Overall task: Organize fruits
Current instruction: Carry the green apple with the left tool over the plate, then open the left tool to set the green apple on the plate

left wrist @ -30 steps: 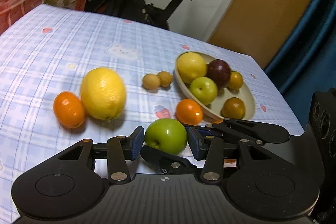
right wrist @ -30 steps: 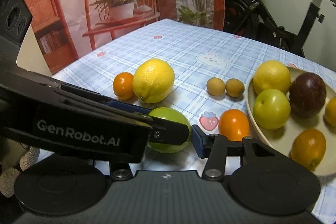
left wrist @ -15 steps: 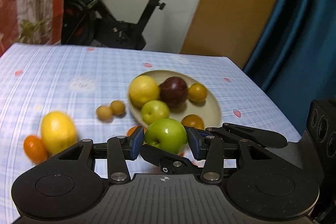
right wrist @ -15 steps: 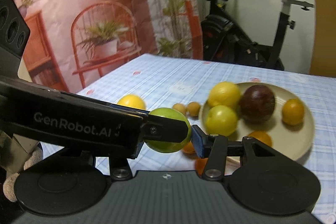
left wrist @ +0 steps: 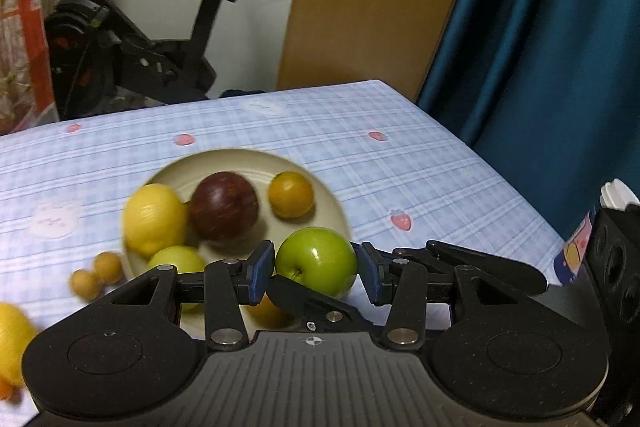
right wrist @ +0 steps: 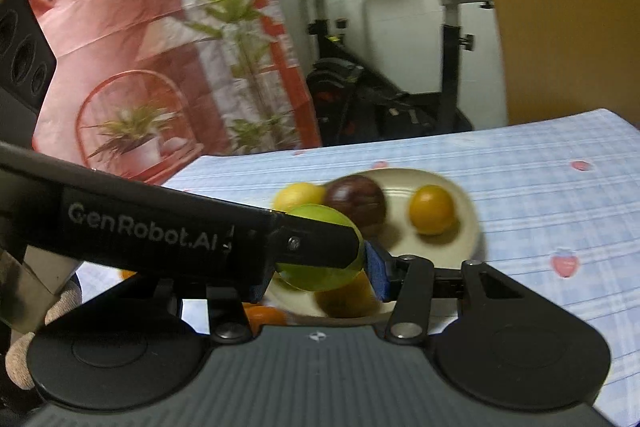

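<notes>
**Trainee:** Which step is the operator carrying out?

**Instructor:** The transfer step, judging by the layout. The left claw [left wrist: 316, 269] is gripping the green apple [left wrist: 316, 261], with a blue pad pressing on each side of it. The apple is hanging clear of the counter [left wrist: 440, 187], over the near rim of the plate [left wrist: 248, 163].

**Trainee:** Is the right claw [right wrist: 316, 282] gripping as well?

**Instructor:** That cannot be told. The apple is sitting between its fingers too, and one blue pad is showing just beside the fruit. The left claw's finger is covering the opposite pad.

**Trainee:** What is occupying the plate?

**Instructor:** A lemon [left wrist: 154, 219] is lying on the plate's left side, touching a dark red fruit [left wrist: 224, 205] at the plate's centre. An orange fruit [left wrist: 291, 194] is sitting toward the far right rim. Two small brown fruits [left wrist: 96, 273] are lying off the plate, just beside its left rim.

**Trainee:** What is the next move calling for?

**Instructor:** Probably lowering the apple onto the bare patch nearer than the orange fruit, then widening the claw. Contact with the dark red fruit is the likely risk; round fruit is prone to rolling.
</notes>
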